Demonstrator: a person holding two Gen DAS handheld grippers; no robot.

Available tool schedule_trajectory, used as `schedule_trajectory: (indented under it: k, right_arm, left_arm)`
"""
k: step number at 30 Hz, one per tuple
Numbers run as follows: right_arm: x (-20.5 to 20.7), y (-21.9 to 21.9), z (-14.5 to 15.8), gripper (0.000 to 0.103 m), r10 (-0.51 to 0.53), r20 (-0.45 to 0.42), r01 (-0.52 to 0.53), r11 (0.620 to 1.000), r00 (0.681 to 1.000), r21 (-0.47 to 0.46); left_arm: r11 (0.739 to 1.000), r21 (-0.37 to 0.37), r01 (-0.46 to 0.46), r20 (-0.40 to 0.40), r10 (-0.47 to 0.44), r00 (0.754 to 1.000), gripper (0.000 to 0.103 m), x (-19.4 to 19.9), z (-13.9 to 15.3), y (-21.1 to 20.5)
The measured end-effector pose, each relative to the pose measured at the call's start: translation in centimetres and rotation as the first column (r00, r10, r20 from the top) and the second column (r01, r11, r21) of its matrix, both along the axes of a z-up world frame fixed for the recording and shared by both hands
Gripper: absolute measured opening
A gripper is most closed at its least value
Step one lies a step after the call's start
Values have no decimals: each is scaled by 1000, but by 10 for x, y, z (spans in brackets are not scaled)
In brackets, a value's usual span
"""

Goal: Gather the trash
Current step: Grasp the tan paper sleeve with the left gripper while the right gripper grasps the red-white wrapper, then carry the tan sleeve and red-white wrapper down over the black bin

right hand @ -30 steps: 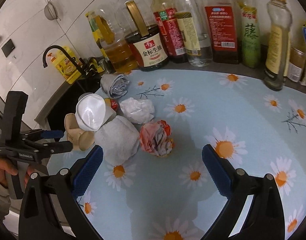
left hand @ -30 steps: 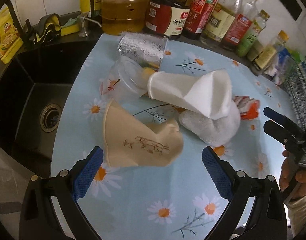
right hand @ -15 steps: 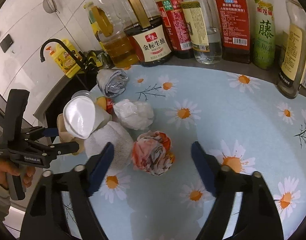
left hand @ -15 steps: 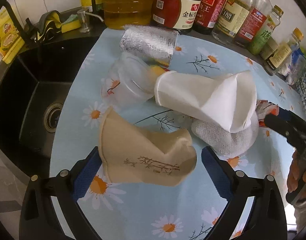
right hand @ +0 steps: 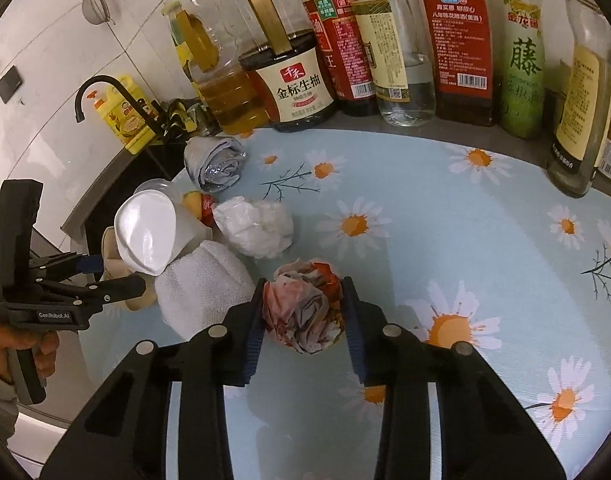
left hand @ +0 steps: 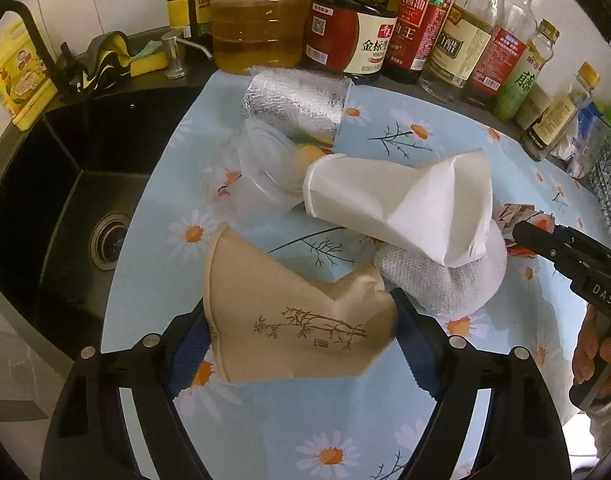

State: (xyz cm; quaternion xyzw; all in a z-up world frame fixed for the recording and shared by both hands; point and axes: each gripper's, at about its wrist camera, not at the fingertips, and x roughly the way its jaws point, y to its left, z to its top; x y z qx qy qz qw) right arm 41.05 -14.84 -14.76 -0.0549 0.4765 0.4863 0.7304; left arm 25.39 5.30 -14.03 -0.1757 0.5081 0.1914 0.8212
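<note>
A crushed tan paper cup (left hand: 293, 320) lies on the daisy tablecloth (left hand: 385, 420), and my left gripper (left hand: 301, 340) is shut on it, a blue pad against each side. A crushed white paper cup (left hand: 397, 200) rests on a white mesh wad (left hand: 445, 284) behind it. My right gripper (right hand: 305, 316) is shut on a crumpled red-and-grey wrapper ball (right hand: 305, 308), which also shows in the left wrist view (left hand: 521, 216). A white crumpled wad (right hand: 257, 228), a clear plastic cup (left hand: 265, 168) and a foil roll (left hand: 297, 104) lie further back.
A black sink (left hand: 65, 208) drops off at the cloth's left edge, with a tap (right hand: 101, 92) and a yellow bottle (right hand: 125, 120) beside it. Several sauce and oil bottles (right hand: 289, 76) line the back wall. Open cloth (right hand: 485, 240) lies to the right.
Both grippers moved forward and closed. The left went from open around the tan cup to gripping it. The right went from open to gripping the wrapper ball.
</note>
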Motion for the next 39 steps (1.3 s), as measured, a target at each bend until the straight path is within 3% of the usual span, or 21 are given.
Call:
schedule_trajectory:
  k: [16, 29, 39]
  right_arm:
    - [-29, -28, 16, 37, -67, 25, 67, 998, 997, -2]
    - [-99, -47, 36, 37, -185, 77, 187, 982, 980, -16]
    - [-166, -37, 43, 37, -200, 74, 202, 979, 977, -22]
  left_arm:
    - [997, -9, 71, 87, -70, 994, 81, -28, 21, -14]
    - [983, -18, 185, 172, -179, 969, 81, -74, 36, -18]
    - [971, -35, 235, 220, -222, 950, 81, -114, 36, -19]
